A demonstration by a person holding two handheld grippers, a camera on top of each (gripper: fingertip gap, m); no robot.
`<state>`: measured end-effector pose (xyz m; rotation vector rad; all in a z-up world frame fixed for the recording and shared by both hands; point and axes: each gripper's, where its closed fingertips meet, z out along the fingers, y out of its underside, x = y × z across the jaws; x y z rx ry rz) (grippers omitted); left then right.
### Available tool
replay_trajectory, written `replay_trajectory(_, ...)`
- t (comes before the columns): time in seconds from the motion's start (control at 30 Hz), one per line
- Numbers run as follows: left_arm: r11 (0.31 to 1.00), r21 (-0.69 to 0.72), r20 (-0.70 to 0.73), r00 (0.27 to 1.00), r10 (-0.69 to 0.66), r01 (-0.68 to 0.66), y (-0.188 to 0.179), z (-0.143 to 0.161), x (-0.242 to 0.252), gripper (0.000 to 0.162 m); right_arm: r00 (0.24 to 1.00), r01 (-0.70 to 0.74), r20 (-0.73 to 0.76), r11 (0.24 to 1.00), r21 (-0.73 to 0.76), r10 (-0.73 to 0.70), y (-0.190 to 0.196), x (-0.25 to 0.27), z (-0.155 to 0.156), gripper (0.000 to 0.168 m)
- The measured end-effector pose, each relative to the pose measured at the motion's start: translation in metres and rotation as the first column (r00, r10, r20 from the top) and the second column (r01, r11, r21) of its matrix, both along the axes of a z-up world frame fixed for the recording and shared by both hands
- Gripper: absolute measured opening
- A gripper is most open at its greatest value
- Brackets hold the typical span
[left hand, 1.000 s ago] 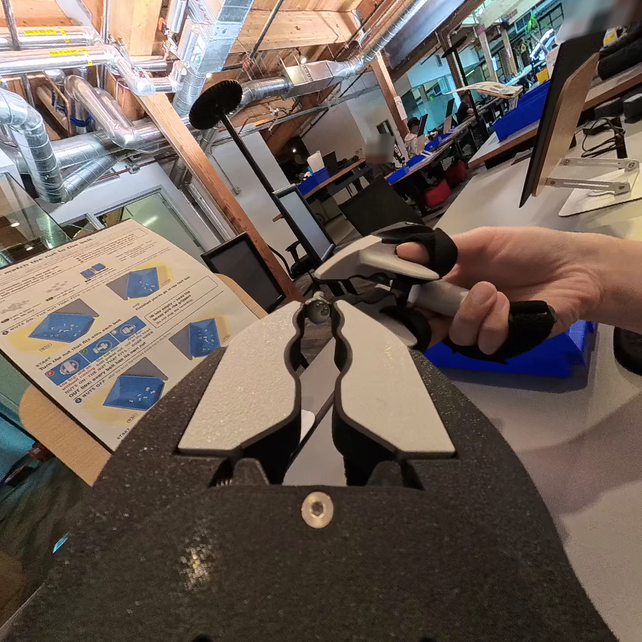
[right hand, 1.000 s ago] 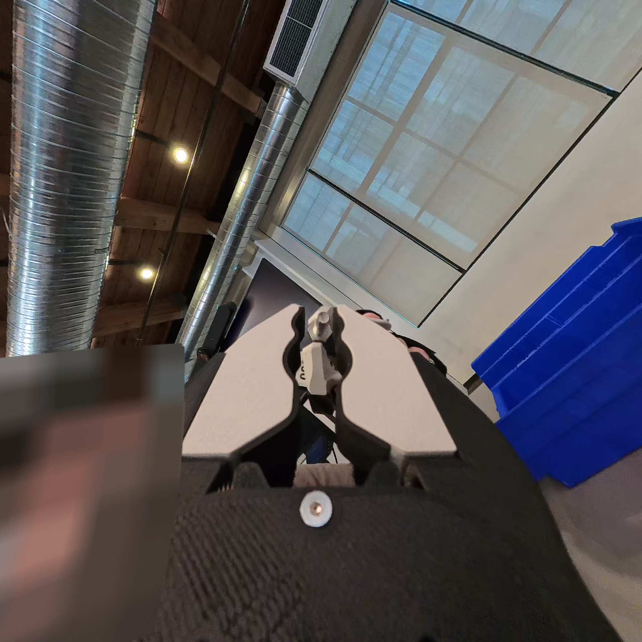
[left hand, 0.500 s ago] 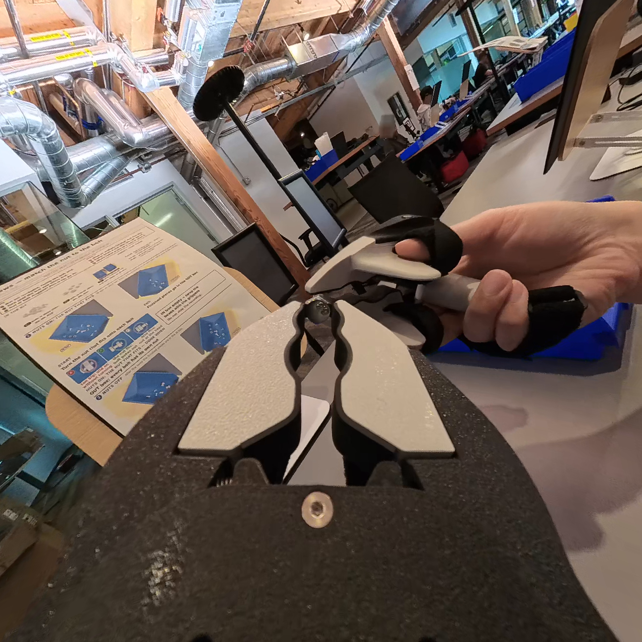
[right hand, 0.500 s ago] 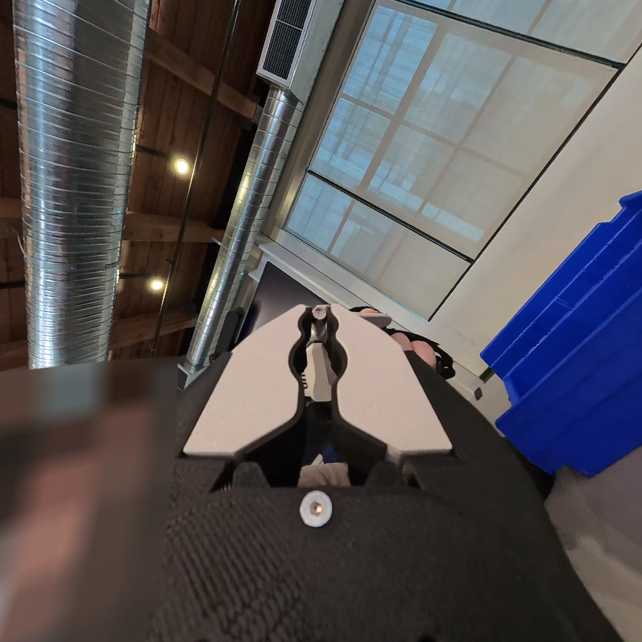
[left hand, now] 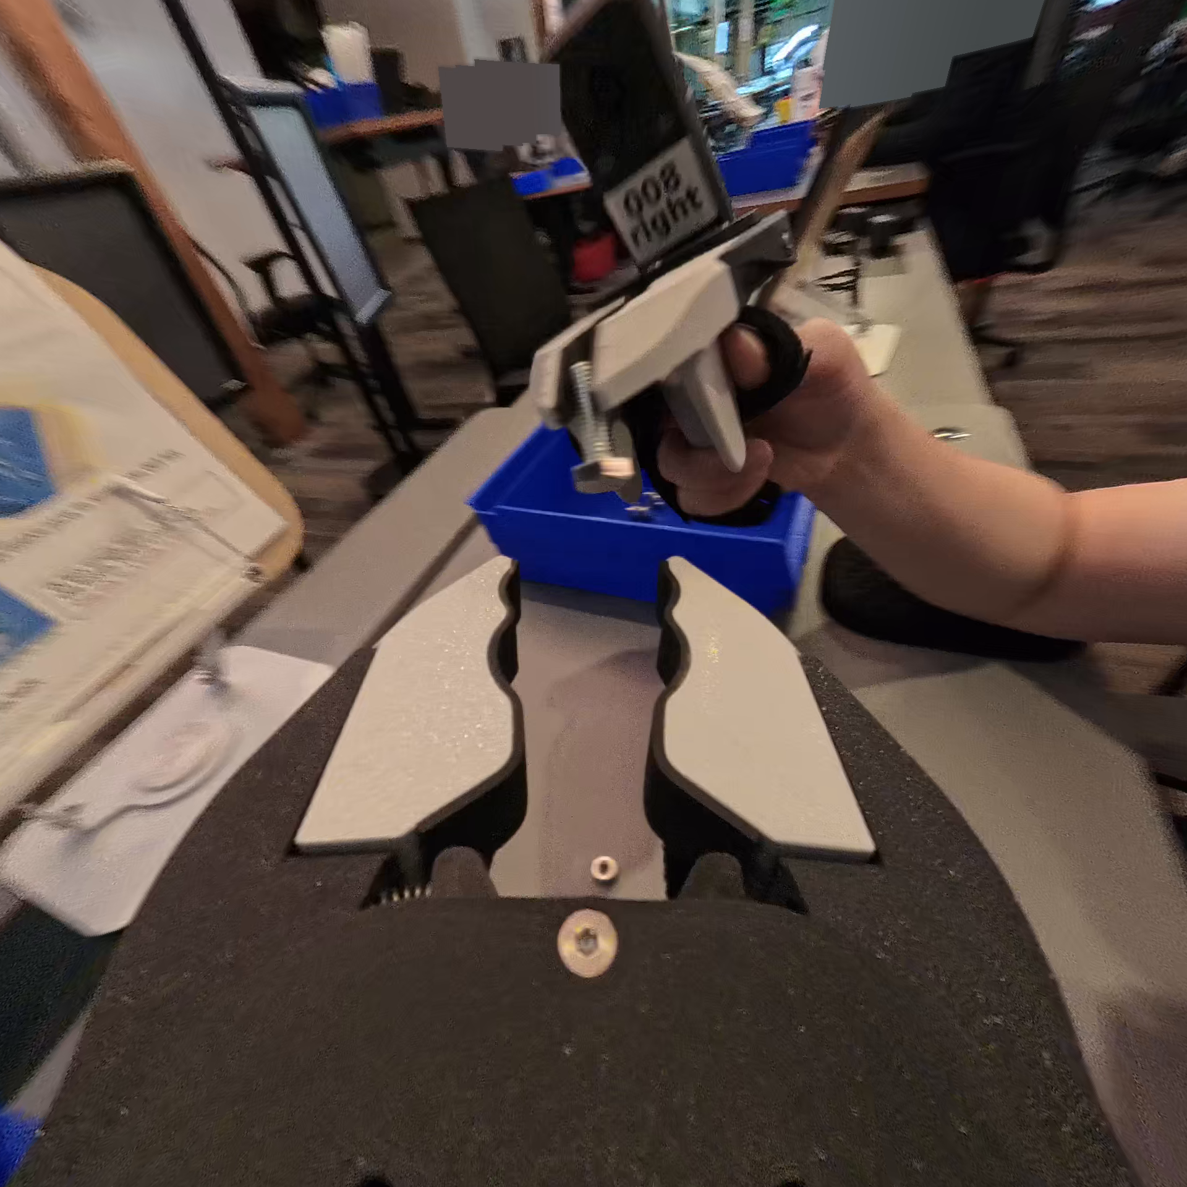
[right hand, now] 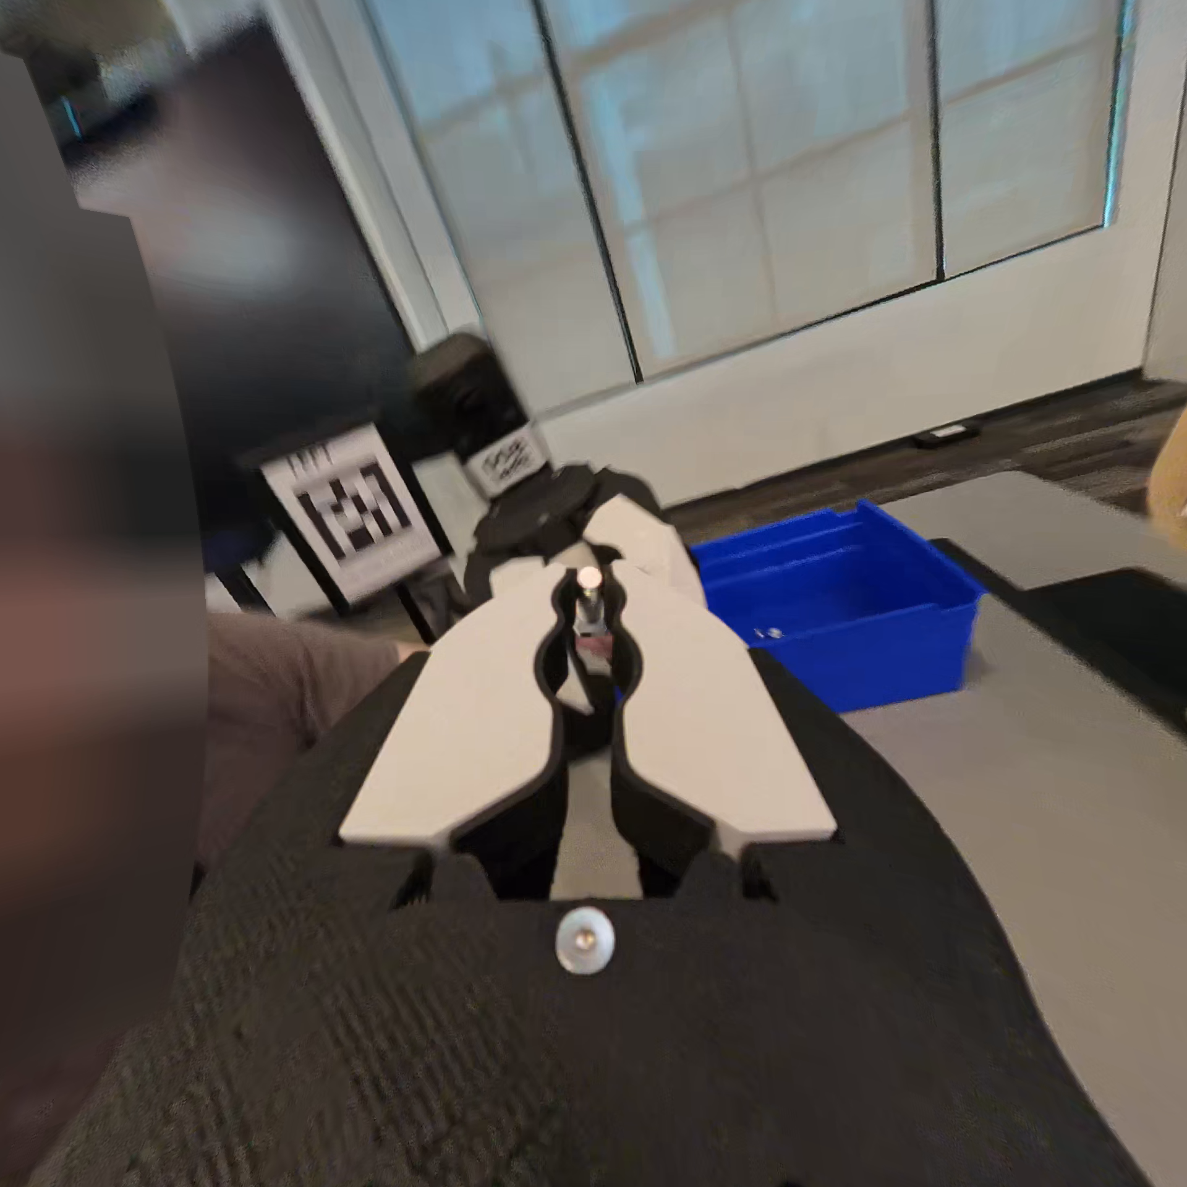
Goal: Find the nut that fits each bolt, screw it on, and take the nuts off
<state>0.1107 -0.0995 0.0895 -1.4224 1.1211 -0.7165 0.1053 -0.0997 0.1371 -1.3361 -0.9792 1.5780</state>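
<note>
My left gripper (left hand: 588, 571) is open and empty, low over the grey table (left hand: 963, 738). A small silver nut (left hand: 604, 868) lies on the table between its fingers, near their base. Ahead, a hand holds my right gripper (left hand: 568, 411), shut on a threaded silver bolt (left hand: 586, 417) that hangs head-down over a blue bin (left hand: 642, 552). In the right wrist view the right gripper (right hand: 588, 581) is shut on the bolt (right hand: 588, 591), whose end points at the camera.
Small metal parts lie in the blue bin (right hand: 835, 616) on the table. An illustrated instruction sheet (left hand: 96, 514) stands at the left. A black-and-white marker board (right hand: 353, 514) stands beyond the right gripper. A person's arm (left hand: 963, 533) reaches in from the right. My right fingertips sit around 4 cm from my left ones.
Both views swung down from the ceiling towards the table. My left gripper opened and let go of the nut, which now lies on the table. The right gripper drew away with the bolt.
</note>
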Motion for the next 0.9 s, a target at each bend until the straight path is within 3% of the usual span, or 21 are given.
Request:
replay_trajectory(0.1,0.980,-0.098,0.128,0.979,-0.160,0.173,-0.016,0.010,0.002,0.034,0.991,0.005,0.128,0.970,0.245,-0.037,-0.018,0.003,-0.003,0.008)
replay_trajectory(0.2,0.955,-0.128,0.152,0.957,-0.249,0.269,-0.029,0.013,0.003,0.034,0.978,-0.003,0.199,0.941,0.338,-0.069,-0.025,0.006,-0.007,0.008)
replay_trajectory(0.57,0.988,0.150,0.004,1.000,-0.031,0.030,-0.012,0.005,0.009,0.031,0.924,0.085,0.300,0.890,0.447,-0.239,-0.021,-0.001,-0.017,0.008)
replay_trajectory(0.9,0.991,0.124,0.017,0.999,-0.046,0.044,-0.013,0.002,0.012,0.023,0.904,0.107,0.320,0.875,0.473,-0.283,-0.018,-0.003,-0.021,0.008)
